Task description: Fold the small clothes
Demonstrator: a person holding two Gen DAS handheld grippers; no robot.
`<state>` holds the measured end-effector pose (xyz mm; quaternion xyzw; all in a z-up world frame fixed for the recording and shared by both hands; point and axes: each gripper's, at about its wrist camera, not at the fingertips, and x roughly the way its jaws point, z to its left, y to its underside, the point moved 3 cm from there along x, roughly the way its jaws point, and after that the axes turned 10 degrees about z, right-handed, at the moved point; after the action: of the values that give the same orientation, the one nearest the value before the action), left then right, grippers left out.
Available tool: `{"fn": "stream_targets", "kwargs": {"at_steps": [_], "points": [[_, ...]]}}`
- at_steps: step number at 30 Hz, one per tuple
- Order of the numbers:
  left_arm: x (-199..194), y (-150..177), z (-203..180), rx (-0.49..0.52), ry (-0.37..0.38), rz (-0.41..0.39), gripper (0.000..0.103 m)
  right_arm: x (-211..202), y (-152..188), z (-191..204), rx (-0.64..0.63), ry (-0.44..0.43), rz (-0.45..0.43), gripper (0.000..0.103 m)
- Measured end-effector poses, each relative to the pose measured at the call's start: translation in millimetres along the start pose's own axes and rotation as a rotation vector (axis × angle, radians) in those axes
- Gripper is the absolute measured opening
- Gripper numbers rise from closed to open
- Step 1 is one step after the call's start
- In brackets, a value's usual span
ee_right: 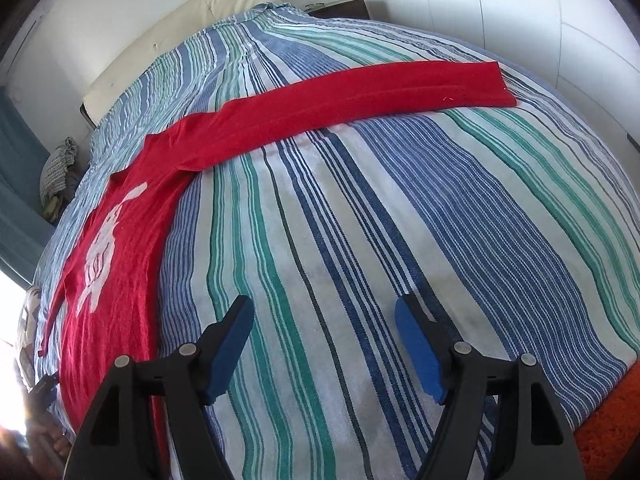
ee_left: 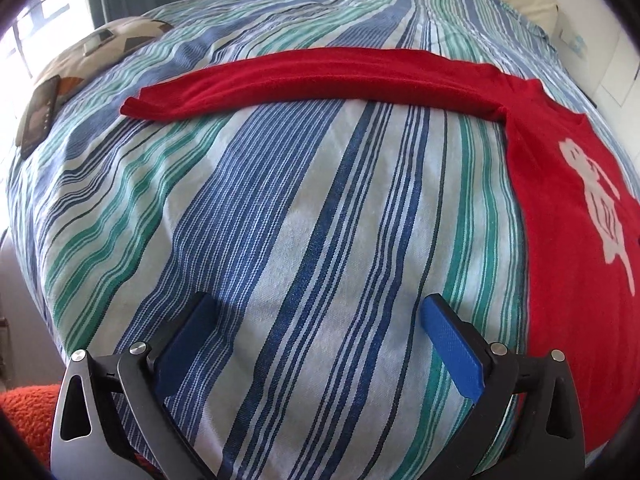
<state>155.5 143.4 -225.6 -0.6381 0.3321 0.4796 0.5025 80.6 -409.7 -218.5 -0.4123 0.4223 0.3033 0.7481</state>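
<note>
Judging progress, I saw nothing folded yet: the red sweater lay flat on the striped bed, one sleeve stretched out to my left, the other sleeve to my right (both at full length). Left tongs and right tongs hung spread, empty, over bare bedding.

A striped bedspread covers the bed, cream headboard against white walls, window bright.
</note>
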Motion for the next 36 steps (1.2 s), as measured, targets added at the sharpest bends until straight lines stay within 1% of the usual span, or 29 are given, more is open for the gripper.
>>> {"fn": "stream_targets", "kwargs": {"at_steps": [6, 16, 28, 36], "points": [[0.3, -0.1, -1.4, 0.005, -0.005, 0.003, 0.103, 1.2, 1.5, -1.8, 0.015, -0.014, 0.004, 0.074], [0.6, 0.6, -2.0, 0.013, -0.004, 0.003, 0.103, 3.0, 3.6, 2.7, -0.006, 0.002, 0.011, 0.078], [-1.3, 2.0, -2.2, 0.024, -0.006, 0.010, 0.103, 2.9, 4.2, 2.8, -0.004, 0.001, 0.012, 0.079], [-1.1, 3.9, -4.7, 0.034, -0.022, 0.002, 0.103, 3.1, 4.4, 3.3, -0.006, 0.002, 0.012, 0.080]]}}
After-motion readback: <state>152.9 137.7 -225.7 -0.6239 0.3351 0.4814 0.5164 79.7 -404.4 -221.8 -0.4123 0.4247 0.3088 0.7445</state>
